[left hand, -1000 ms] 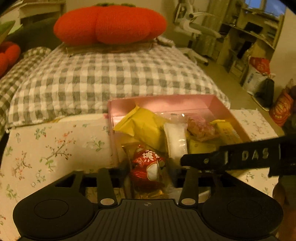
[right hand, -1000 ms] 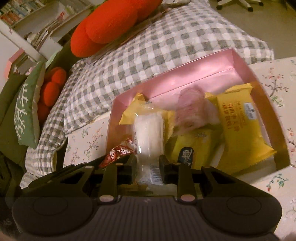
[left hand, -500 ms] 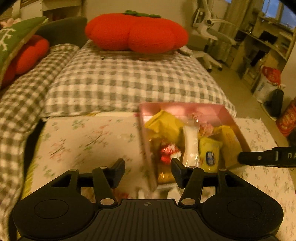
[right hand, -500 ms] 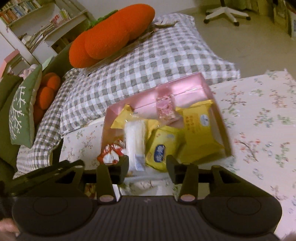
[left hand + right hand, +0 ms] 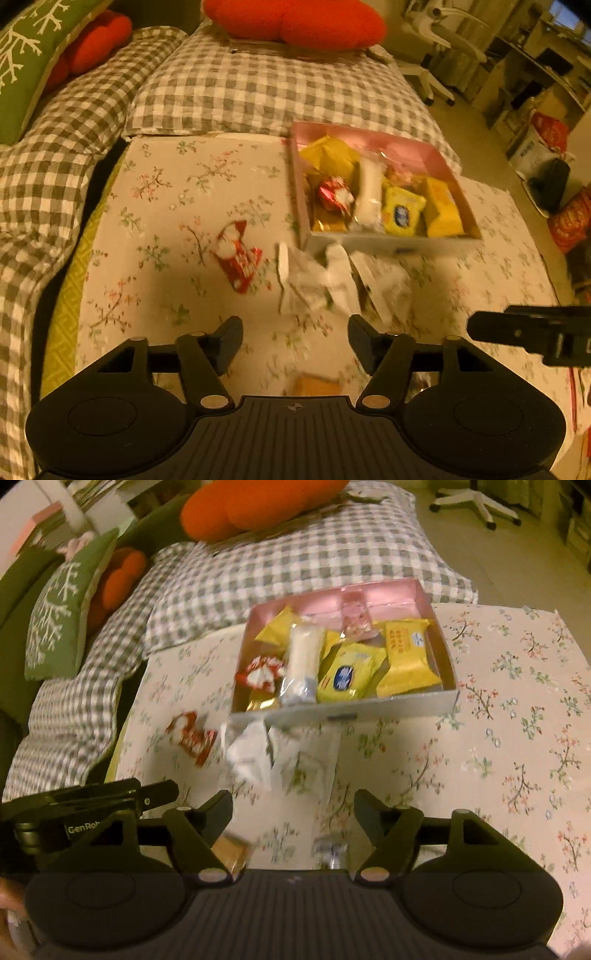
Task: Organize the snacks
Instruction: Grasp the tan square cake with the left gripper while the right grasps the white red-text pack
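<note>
A pink box [image 5: 373,134] [image 5: 384,590] sits on the floral tablecloth and holds yellow packs [image 5: 406,657], a white roll [image 5: 303,661] and a red-and-white candy [image 5: 260,672]. A red snack pack [image 5: 238,258] [image 5: 192,740] and crumpled clear wrappers [image 5: 321,277] [image 5: 273,760] lie on the cloth in front of the box. My left gripper [image 5: 295,341] is open and empty, held back from the wrappers. My right gripper [image 5: 293,818] is open and empty too. A brown snack [image 5: 231,851] and a small silver one [image 5: 330,847] lie just under it.
A checked grey quilt [image 5: 258,85] with an orange cushion [image 5: 295,18] lies beyond the table. A green pillow [image 5: 62,609] is at the left. An office chair base [image 5: 476,498] stands on the floor at the right.
Both grippers have let go of their snacks in the box, opened wide and pulled back and up. The loose packs on the cloth have come into view.
</note>
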The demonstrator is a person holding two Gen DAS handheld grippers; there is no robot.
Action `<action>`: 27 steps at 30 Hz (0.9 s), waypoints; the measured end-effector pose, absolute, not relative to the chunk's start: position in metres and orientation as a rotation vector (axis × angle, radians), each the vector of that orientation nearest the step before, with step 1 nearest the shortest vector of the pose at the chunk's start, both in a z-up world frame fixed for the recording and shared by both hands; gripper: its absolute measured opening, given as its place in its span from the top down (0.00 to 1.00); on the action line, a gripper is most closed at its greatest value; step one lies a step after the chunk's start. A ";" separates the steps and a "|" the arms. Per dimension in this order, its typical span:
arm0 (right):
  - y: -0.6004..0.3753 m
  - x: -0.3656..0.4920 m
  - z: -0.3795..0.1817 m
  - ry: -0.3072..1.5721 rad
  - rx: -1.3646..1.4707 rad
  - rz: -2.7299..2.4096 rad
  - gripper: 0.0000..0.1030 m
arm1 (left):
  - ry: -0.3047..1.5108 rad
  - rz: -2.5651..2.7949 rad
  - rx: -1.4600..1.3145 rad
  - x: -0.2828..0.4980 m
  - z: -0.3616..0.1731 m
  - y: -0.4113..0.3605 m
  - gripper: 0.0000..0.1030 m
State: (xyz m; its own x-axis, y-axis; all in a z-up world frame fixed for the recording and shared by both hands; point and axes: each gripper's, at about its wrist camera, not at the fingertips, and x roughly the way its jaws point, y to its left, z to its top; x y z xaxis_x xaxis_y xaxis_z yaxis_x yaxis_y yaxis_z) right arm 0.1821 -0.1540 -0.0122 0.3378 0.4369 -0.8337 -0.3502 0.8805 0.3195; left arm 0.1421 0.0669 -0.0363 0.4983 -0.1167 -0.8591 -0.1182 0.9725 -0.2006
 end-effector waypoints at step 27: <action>-0.196 0.183 -0.101 1.339 -0.080 0.236 0.16 | 1.172 0.137 -0.152 0.133 -0.092 0.059 0.25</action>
